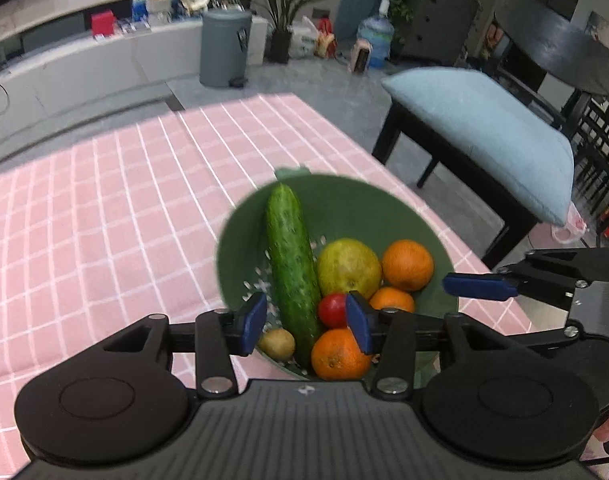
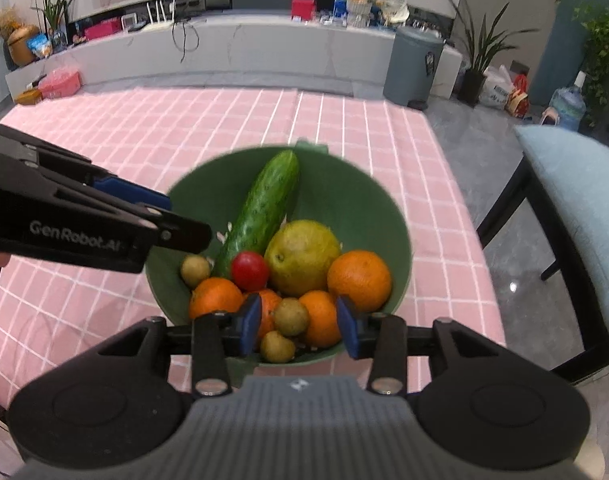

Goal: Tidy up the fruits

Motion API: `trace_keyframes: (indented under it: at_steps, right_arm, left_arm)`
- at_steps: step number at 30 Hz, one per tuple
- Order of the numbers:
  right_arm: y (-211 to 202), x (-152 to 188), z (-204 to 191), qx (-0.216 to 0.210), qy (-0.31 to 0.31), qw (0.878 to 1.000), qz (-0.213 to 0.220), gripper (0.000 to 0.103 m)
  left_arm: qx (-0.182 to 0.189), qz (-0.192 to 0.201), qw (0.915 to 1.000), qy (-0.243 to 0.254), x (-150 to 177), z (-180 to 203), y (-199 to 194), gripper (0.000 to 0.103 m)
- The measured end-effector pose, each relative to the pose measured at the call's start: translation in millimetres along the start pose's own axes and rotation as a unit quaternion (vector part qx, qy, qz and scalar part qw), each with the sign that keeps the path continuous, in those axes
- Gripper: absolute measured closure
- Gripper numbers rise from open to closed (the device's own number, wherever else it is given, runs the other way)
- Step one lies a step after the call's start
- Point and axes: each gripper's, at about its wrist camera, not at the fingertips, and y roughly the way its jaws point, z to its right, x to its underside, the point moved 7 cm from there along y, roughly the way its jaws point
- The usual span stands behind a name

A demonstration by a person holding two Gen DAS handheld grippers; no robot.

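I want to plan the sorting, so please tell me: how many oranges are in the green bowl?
4. In the right wrist view: one at the right, one at the front, one at the left, and one between them, partly hidden behind a blue pad. More may lie underneath.

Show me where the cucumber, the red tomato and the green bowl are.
cucumber (image 2: 260,212), right wrist view, middle of its body.
red tomato (image 2: 249,270), right wrist view, centre of its top.
green bowl (image 2: 356,208), right wrist view, bare inner wall on the right.
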Motion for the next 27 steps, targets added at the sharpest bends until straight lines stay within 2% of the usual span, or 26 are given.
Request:
trace_keyframes:
  at_steps: [3, 8, 12, 14, 16, 22, 27]
  right_arm:
    - [-21.6, -8.5, -1.5, 0.012, 0.005, 0.999, 0.033, 0.048]
    - [-65.0, -18.2, -11.9, 0.029, 0.024, 0.995, 0.094, 0.040]
    - [-97.4, -14.3, -26.0, 0.040, 0.046, 0.989, 0.137, 0.034]
    - [-111.1, -9.1, -33.4, 0.045, 0.057, 0.985, 0.155, 0.033]
    - [-122.6, -1.3, -38.7, 0.052, 0.071, 0.982, 0.169, 0.025]
    - [-145.5, 29.0, -52.1, 0.075, 0.104, 0.971, 0.199, 0.019]
    - [-142.9, 54.0, -61.2, 0.072, 0.114, 0.970, 0.200, 0.019]
  left_arm:
    - [-0.014, 0.027, 0.9995, 0.001, -4.4, -4.3, -23.8, 0.047]
    - [-0.055, 0.082, 0.9950, 0.011, -0.7, -7.8, -67.9, 0.047]
    - [-0.091, 0.114, 0.9885, 0.040, 11.1, -4.7, -97.9, 0.046]
    - [-0.100, 0.127, 0.9861, 0.036, 17.6, -4.8, -109.7, 0.046]
    - [-0.113, 0.140, 0.9834, 0.027, 24.6, -5.7, -120.2, 0.046]
    - [-0.142, 0.183, 0.9723, 0.034, 46.8, -0.7, -141.5, 0.028]
    - [-0.153, 0.187, 0.9701, 0.026, 67.3, -2.2, -141.2, 0.024]
